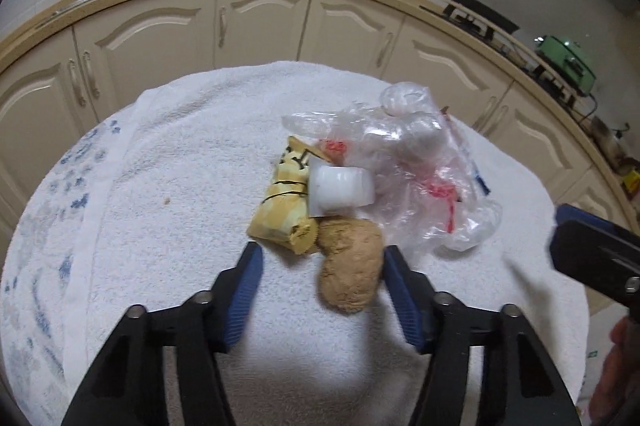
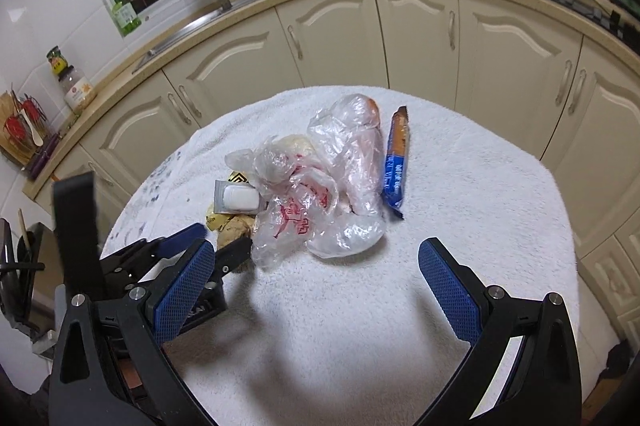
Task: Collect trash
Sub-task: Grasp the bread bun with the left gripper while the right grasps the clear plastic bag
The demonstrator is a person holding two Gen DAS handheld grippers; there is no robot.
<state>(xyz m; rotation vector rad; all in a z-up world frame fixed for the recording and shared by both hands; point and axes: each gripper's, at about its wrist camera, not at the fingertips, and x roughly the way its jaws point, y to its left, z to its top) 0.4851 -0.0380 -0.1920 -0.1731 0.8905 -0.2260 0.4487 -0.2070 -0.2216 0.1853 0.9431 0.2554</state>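
A pile of trash lies on a white towel over a round table. It holds a yellow wrapper, a small white tub, crumpled clear plastic bags and a brown crumpled lump. My left gripper stands around the brown lump. Its right pad is against the lump, and its left pad is a gap away. A blue and orange snack wrapper lies right of the bags. My right gripper stands wide open just in front of the bags, with nothing between its fingers.
Cream kitchen cabinets curve around behind the table, under a counter with a sink and a stove. The right gripper's body shows at the right edge of the left wrist view. Bare towel surrounds the pile.
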